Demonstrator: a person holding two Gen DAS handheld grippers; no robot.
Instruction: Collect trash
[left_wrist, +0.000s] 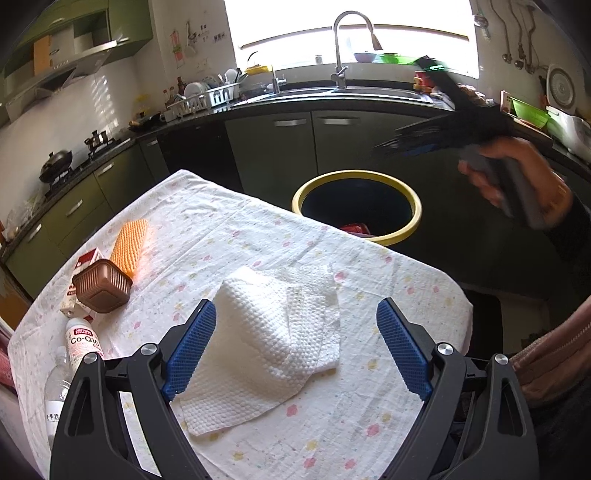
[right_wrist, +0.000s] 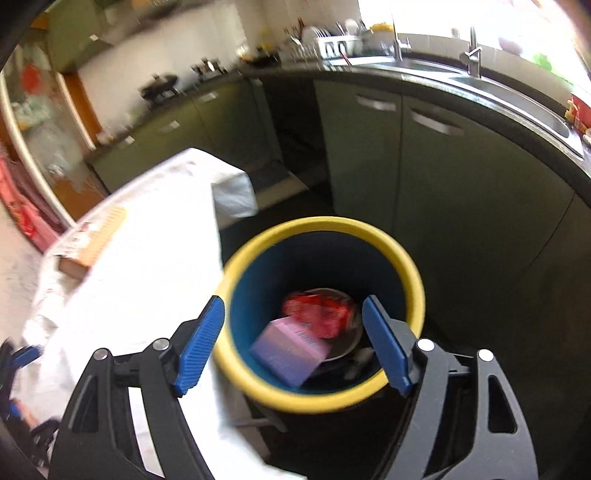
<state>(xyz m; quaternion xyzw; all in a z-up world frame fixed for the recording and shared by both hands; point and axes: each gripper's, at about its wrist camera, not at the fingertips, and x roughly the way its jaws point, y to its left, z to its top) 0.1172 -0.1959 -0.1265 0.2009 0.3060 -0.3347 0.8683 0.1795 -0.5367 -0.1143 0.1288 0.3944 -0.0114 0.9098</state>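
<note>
Two claws angled downward, left claw (left_wrist: 295, 350) over paper towel (left_wrist: 273, 332), right claw (right_wrist: 293, 343) over bin (right_wrist: 321, 398)

The left claw (left_wrist: 295, 347) points forward and down, its two blue-padded fingers (left_wrist: 192, 350) spread wide with nothing pressed between them. The right claw (right_wrist: 293, 343) also tilts downward, its fingers (right_wrist: 201, 345) apart and gripping nothing. In the left wrist view the right hand (left_wrist: 517, 177) is raised, blurred, wrapped around its claw's grey handle, a dark sleeve behind it.
</note>
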